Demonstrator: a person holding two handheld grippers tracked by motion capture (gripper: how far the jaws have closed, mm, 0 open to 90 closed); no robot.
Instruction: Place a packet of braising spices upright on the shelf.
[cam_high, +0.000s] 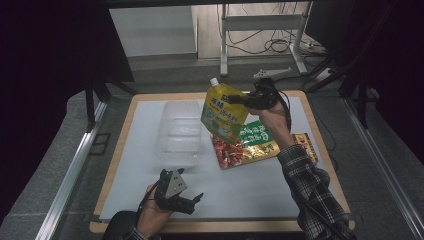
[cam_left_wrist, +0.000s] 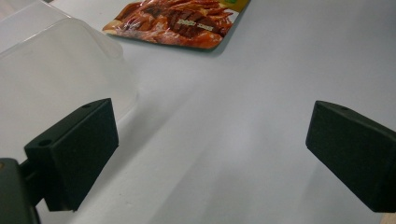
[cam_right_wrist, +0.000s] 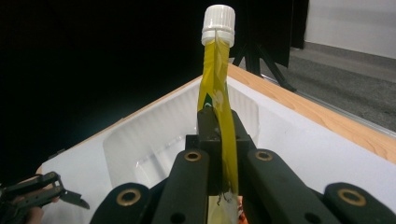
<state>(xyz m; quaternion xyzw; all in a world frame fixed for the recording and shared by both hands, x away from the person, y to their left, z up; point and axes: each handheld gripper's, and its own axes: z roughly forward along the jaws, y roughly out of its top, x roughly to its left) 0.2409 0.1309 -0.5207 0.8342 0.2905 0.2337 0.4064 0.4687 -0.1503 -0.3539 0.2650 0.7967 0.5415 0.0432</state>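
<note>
While clamped, right fingers (cam_right_wrist: 219, 140) on yellow pouch (cam_high: 224, 113).

Clear plastic tray (cam_high: 179, 131) sits on white tabletop (cam_high: 150, 190), left of flat snack bags. Red meat bag (cam_high: 227, 152) lies under green bag (cam_high: 255, 134). Gold bag (cam_high: 306, 145) lies by right edge. Cables (cam_high: 272, 44) on floor behind.

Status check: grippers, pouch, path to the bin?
Right gripper shut on pouch, held aloft. Left gripper open, idle. Bin empty, path clear.

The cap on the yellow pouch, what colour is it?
White; the cap shows best in the right gripper view.
</note>
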